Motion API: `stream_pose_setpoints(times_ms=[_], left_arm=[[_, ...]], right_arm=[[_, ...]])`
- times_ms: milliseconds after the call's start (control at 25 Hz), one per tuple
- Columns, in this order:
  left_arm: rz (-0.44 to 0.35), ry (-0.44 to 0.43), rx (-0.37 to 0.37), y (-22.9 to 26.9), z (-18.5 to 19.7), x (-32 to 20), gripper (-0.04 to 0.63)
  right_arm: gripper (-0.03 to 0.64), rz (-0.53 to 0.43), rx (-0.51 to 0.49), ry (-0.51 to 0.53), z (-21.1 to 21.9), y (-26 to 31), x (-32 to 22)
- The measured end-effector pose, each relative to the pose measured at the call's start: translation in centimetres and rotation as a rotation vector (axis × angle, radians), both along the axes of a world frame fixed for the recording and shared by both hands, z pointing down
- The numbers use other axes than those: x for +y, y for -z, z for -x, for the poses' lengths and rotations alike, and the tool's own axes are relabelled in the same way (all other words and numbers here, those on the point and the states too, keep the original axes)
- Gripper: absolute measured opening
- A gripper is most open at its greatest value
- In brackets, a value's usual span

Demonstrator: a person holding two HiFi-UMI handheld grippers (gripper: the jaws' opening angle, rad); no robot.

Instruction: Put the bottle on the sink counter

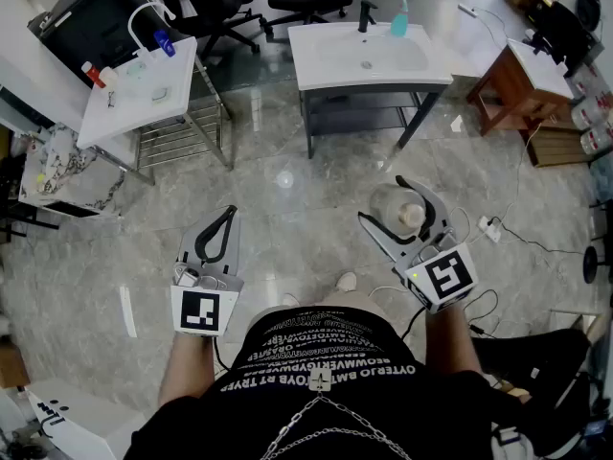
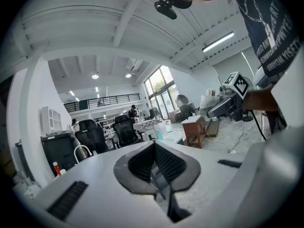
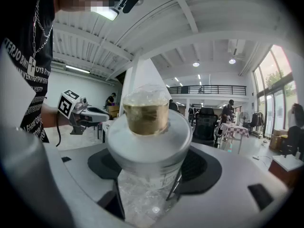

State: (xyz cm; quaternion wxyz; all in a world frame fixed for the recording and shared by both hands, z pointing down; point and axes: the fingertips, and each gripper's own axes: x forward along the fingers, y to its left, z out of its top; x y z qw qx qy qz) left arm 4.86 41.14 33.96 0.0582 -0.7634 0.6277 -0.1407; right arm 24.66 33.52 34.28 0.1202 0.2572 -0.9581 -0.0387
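Gleaming marble floor, sink counter beyond

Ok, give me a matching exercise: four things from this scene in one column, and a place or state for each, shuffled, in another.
1 clear bottle
2 left gripper
3 teal bottle
4 wooden table

A on the sink counter
B jaws together, empty
C beside the sink counter
D between the jaws of the right gripper

Pairs: 1-D, 2-B, 3-A, 4-C
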Motion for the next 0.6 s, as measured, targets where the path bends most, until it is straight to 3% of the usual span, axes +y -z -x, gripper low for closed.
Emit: stream_pose_setpoints(times_ms=[200,600], left_arm=[[0.010,-0.004,0.008,-1.6,4.6,3.8,0.006],[-0.038,-0.066,0.021,-1.4,7.9,7.0,0.006]], right_arm=[[0.339,0.027,-0.003,-0.032,3.8,-1.1,3.4],[0.336,0.058,-0.084,-0.082,7.0,-0.8,7.8]])
